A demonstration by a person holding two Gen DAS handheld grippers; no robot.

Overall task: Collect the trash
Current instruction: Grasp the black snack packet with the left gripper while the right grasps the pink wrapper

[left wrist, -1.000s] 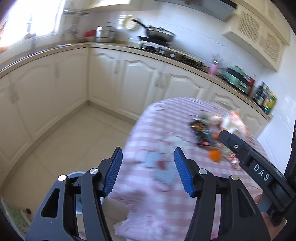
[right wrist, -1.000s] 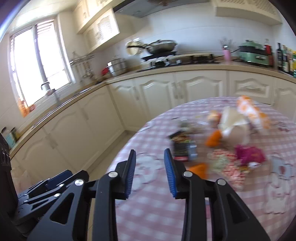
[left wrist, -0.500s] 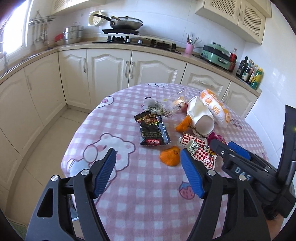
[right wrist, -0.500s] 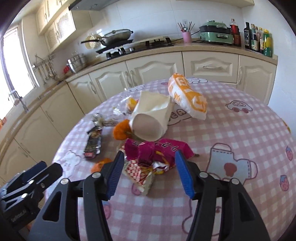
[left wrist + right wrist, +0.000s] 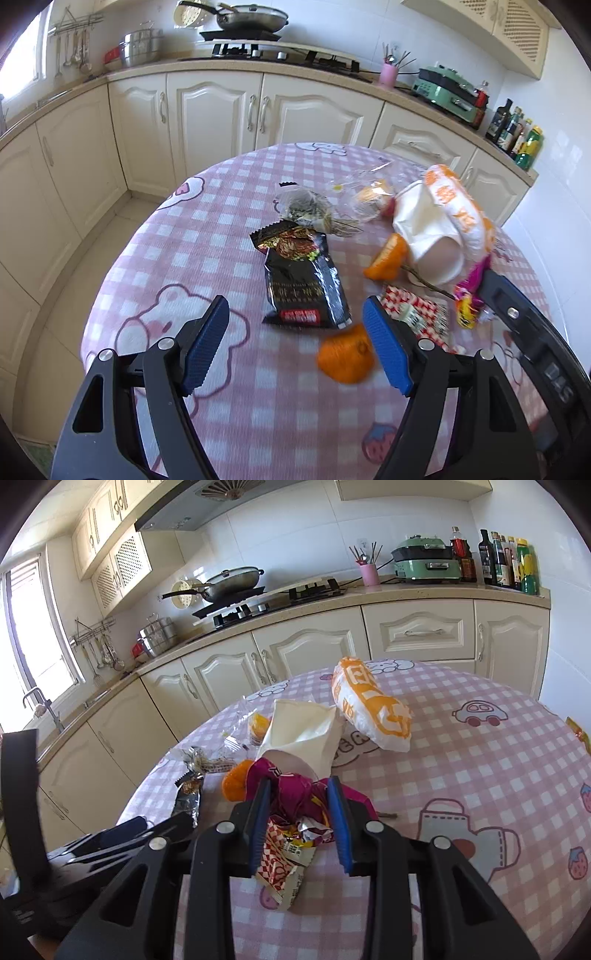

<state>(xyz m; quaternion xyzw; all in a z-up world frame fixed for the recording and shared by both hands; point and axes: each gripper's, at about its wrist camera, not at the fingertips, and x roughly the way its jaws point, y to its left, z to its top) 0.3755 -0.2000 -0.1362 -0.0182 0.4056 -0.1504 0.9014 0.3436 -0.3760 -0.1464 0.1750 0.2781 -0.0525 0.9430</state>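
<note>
- Left wrist view: the left gripper (image 5: 295,345) hangs wide open and empty over the pink checked table (image 5: 236,206). The black snack packet (image 5: 304,282) lies flat at 12 o'clock between its fingers but clear of both pads. An orange peel (image 5: 345,359) sits at 3 o'clock, just beside the right pad. More litter lies beyond at 1 to 2 o'clock: a white paper cup (image 5: 430,240) and a red-checked wrapper (image 5: 417,314).
- Right wrist view: the right gripper (image 5: 300,816) is partly closed around the magenta wrapper (image 5: 291,794), with pads flanking the crumpled foil; whether they grip it firmly I cannot tell. The orange-and-white bag (image 5: 373,707) lies at 12 o'clock, well apart.
- Judgement: this is the first pickup. Next, the right jaws should squeeze fully and lift; the left should drop onto the black packet.
</note>
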